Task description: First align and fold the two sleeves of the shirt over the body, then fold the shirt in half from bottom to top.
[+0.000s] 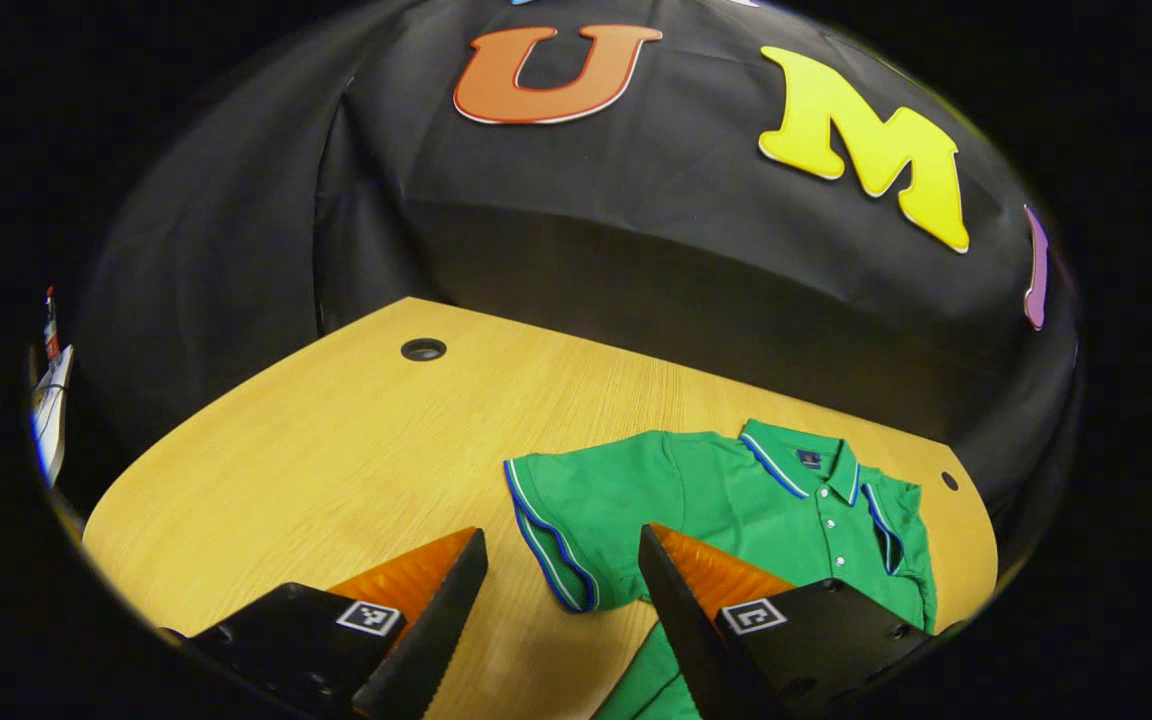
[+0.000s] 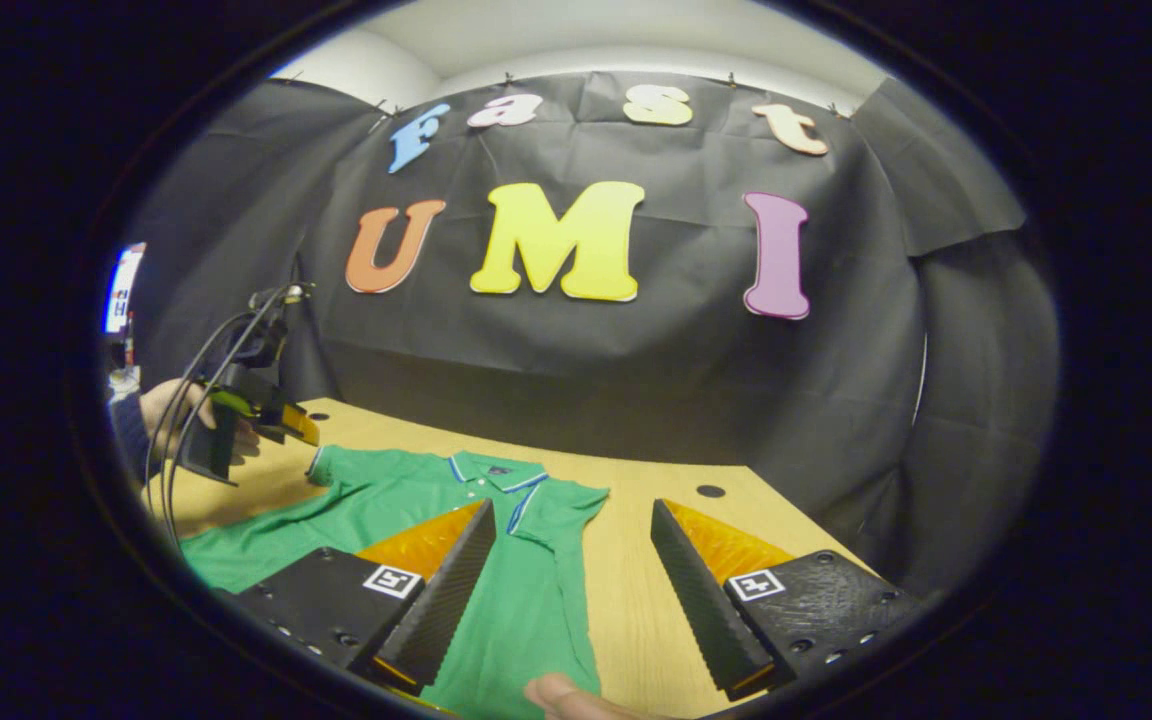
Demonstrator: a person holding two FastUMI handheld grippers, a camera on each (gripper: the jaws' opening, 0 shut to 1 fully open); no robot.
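A green polo shirt (image 1: 736, 500) with blue-and-white trim lies flat on the wooden table (image 1: 336, 450), collar toward the booth wall. In the left gripper view its one sleeve (image 1: 561, 530) is spread out sideways, and my left gripper (image 1: 561, 535) stands open just above that sleeve's cuff, holding nothing. The other sleeve (image 1: 891, 535) appears folded in over the chest. In the right gripper view the shirt (image 2: 406, 490) lies left of centre, and my right gripper (image 2: 571, 505) is open over its near shoulder edge. Farther off, a hand (image 2: 171, 405) holds the left gripper (image 2: 301, 430) by the far sleeve.
The table has a round cable hole (image 1: 423, 349) at the back left and a small one (image 1: 949, 481) by the shirt's far shoulder. Bare wood (image 2: 636, 560) runs beside the shirt. A fingertip (image 2: 561, 692) shows at the bottom edge. Black cloth walls close the table in.
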